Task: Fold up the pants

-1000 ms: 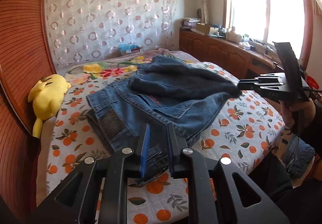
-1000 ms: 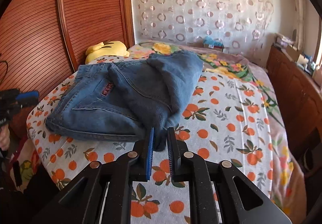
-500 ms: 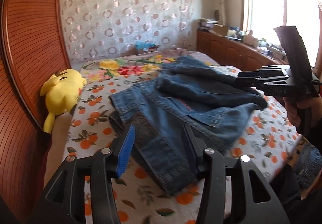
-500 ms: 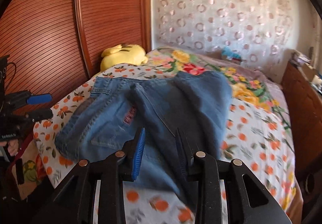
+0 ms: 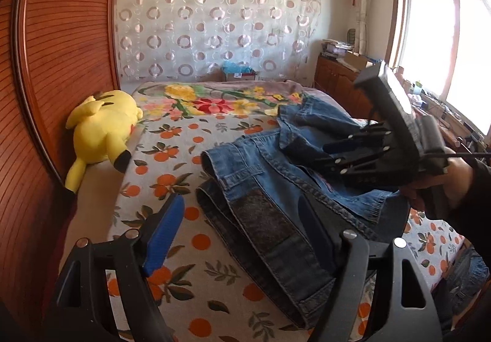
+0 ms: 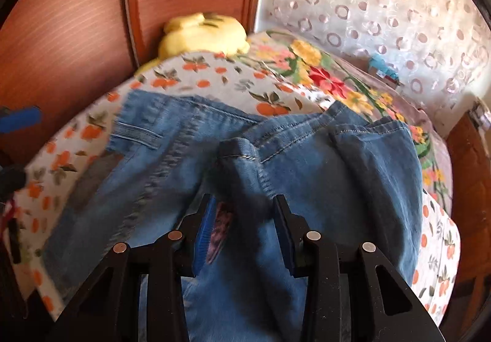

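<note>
A: Where are the pants (image 5: 270, 188)?

B: Lying on the bed (image 5: 172, 157), on the sheet printed with oranges. They are blue denim, partly folded, with the legs doubled over the seat and a dark waistband end reaching toward the near edge of the bed.

A: And the left gripper (image 5: 242, 228)?

B: Its jaws are spreading wide at this moment. The blue-padded finger (image 5: 164, 234) stands over bare sheet to the left of the denim; the other finger sits over the dark waistband end. The fabric lies below and between them, but neither pad presses on it, so it grips nothing.

A: The right gripper (image 6: 242, 216)?

B: From its own camera it hovers low over the middle of the pants, jaws parted a moderate way, with a raised fold of denim and a small reddish label between them. That view is blurred, so I would only say the pads seem not to pinch the cloth. In the left view the same tool shows at the right side, held in a hand (image 5: 442, 185) with a dark sleeve.

A: Anything else on the bed?

B: A yellow plush toy (image 5: 101, 133) lies against the reddish wooden headboard (image 5: 61, 65), well apart from the pants. A circle-patterned curtain (image 5: 214, 19) hangs behind.
</note>
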Motion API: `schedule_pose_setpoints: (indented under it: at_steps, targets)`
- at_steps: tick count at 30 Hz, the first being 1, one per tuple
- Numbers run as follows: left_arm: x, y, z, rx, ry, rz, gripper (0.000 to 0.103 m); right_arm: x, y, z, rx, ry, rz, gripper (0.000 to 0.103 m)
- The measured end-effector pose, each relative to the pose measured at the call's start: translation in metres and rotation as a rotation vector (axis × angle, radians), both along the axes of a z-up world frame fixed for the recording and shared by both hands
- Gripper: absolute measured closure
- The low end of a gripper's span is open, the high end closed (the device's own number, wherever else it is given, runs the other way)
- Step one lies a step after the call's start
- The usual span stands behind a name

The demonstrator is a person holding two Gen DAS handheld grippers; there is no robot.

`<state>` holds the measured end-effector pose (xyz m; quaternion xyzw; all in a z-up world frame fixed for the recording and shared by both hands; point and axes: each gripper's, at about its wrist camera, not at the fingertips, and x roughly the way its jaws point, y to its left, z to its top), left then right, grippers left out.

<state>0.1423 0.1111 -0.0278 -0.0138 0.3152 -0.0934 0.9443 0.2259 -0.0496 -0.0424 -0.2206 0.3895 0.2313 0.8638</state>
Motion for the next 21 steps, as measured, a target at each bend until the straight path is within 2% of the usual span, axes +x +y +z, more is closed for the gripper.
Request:
schedule_pose_setpoints:
  at_steps: [2,5,9,12,17,21]
  targets:
    - [0.0,0.002,0.001,0.005,-0.01,0.004,0.026,0.0,-0.007,0.0,0.007,-0.019,-0.015,0.1]
    - [0.003,-0.001,0.0,0.026,-0.018,-0.002,0.026,-0.02,-0.043,0.025,0.104,-0.094,-0.041,0.101]
    - [0.022,-0.011,-0.008,0.049,-0.002,-0.022,0.026,-0.059,-0.118,0.06,0.224,-0.221,-0.163,0.102]
    - [0.046,-0.016,-0.015,0.056,0.03,-0.028,0.026,-0.09,-0.174,0.07,0.263,-0.296,-0.25,0.102]
    - [0.08,-0.022,-0.022,0.075,0.071,-0.039,0.026,-0.132,-0.241,0.06,0.282,-0.388,-0.397,0.101]
    - [0.102,-0.02,-0.03,0.092,0.115,-0.024,0.026,-0.15,-0.289,0.021,0.293,-0.369,-0.513,0.101]
